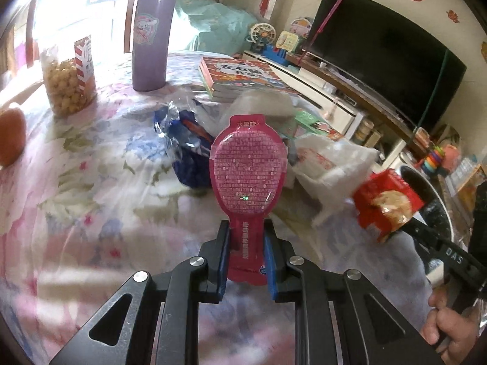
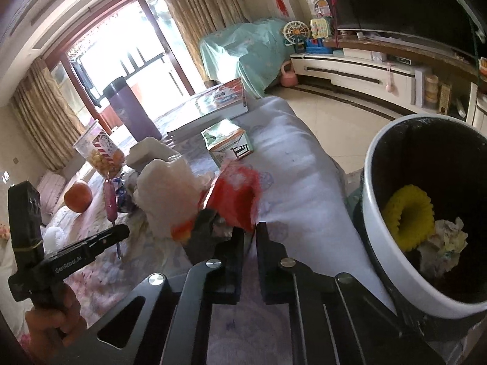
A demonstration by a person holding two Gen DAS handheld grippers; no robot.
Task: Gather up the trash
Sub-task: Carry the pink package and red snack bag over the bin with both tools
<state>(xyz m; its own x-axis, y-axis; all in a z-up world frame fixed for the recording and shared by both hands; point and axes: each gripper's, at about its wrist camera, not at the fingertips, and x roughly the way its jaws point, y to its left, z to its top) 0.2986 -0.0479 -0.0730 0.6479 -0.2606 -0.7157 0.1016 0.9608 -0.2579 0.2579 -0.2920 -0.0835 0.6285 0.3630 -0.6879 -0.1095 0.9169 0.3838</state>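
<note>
Pink wrapper: long axis 6 to 12 o'clock, wide end at 12. Left gripper nearly closed, clamping its narrow neck above the tabletop. Right gripper pinched on the red wrapper. Bin at 3 o'clock, off the tabletop edge; bare cloth between.

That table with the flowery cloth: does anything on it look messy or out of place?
Yes. A heap of litter sits mid-table: a crumpled blue wrapper, white tissues and a tipped small carton, beside tidy books and a purple flask.
</note>
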